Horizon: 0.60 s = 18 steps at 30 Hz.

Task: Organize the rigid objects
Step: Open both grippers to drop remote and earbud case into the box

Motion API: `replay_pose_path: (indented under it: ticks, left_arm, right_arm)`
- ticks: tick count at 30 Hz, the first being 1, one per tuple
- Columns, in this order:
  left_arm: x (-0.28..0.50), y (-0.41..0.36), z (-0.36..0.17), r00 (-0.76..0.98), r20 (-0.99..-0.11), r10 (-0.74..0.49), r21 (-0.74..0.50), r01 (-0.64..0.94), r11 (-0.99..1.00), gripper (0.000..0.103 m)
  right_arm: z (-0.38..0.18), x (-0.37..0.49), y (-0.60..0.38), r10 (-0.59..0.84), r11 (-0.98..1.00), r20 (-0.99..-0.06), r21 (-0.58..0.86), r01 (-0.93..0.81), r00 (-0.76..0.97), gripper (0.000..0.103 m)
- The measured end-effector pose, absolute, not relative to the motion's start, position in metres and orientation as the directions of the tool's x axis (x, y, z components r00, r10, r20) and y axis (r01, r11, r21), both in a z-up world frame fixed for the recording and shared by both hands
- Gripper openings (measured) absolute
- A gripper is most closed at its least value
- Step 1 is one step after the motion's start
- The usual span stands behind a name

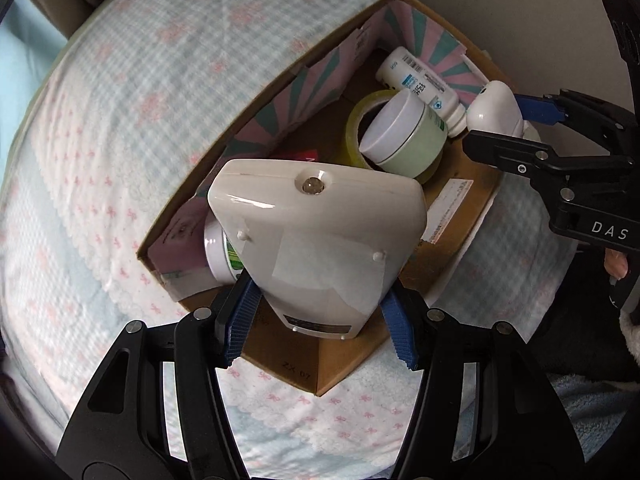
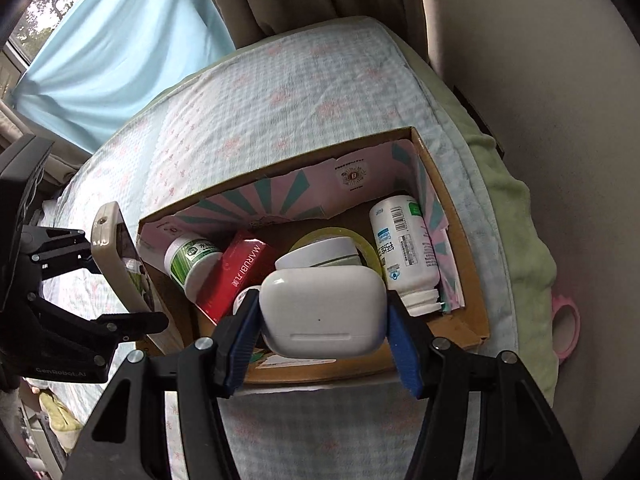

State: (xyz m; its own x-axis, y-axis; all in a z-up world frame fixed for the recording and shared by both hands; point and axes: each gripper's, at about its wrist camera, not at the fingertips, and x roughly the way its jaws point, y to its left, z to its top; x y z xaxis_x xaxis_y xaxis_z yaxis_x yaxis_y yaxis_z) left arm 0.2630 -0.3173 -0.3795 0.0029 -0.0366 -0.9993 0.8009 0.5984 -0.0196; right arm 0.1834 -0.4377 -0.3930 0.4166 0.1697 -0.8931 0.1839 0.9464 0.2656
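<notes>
Left gripper: closed on the remote; holds it by the narrow end, wide end pointing at 12 o'clock over the box; in the right view the remote stands just outside the box's 9 o'clock wall.
Right gripper: clamped on the white case, both blue pads touching its sides; the case hangs over the box's 6 o'clock edge.
Done: already lying in the box are the green bottle, the red carton, the tape roll with the jar leaning on it, and the white bottle along the 3 o'clock wall.
Left: judging by this, the remote and case are the last two to go in; neither is released yet.
Room: the floor is crowded from 9 to 3 o'clock; bare cardboard shows only near the 6 o'clock edge, so both pieces probably land there or on top of others.
Edges: walls are tall at 12 and 9 o'clock, lower at 6; the box sits on a soft quilt, so it may shift; the two grippers are near each other and could clash.
</notes>
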Motion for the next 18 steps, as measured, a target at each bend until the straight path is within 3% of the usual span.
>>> replay_pose_path:
  ticks: [6,7,8,9,10,18]
  left_arm:
    - [0.263,-0.330,-0.399,0.003,-1.000,0.006,0.006,0.810,0.586,0.056]
    - [0.262,-0.331,-0.400,0.005,-1.000,0.011,0.010,0.810,0.586,0.058]
    - [0.261,-0.330,-0.399,0.006,-1.000,0.005,0.008,0.810,0.586,0.081]
    - [0.260,-0.328,-0.397,0.007,-1.000,-0.005,0.002,0.809,0.588,0.101]
    - [0.259,-0.326,-0.395,0.008,-1.000,-0.026,-0.009,0.805,0.593,0.103]
    - [0.263,-0.297,-0.393,-0.015,-0.998,-0.056,-0.049,0.743,0.667,0.103]
  right_arm:
    - [-0.413,0.189,-0.442,0.205,0.951,-0.895,0.278,0.136,0.397,0.056]
    - [-0.414,0.190,-0.443,0.194,0.954,-0.902,0.265,0.139,0.386,0.061]
    - [-0.413,0.189,-0.446,0.189,0.955,-0.904,0.260,0.144,0.382,0.069]
    - [-0.410,0.188,-0.449,0.192,0.952,-0.902,0.266,0.149,0.387,0.089]
    - [-0.406,0.185,-0.453,0.190,0.949,-0.896,0.272,0.157,0.402,0.103]
    - [-0.399,0.170,-0.468,0.153,0.933,-0.906,0.264,0.243,0.395,0.103]
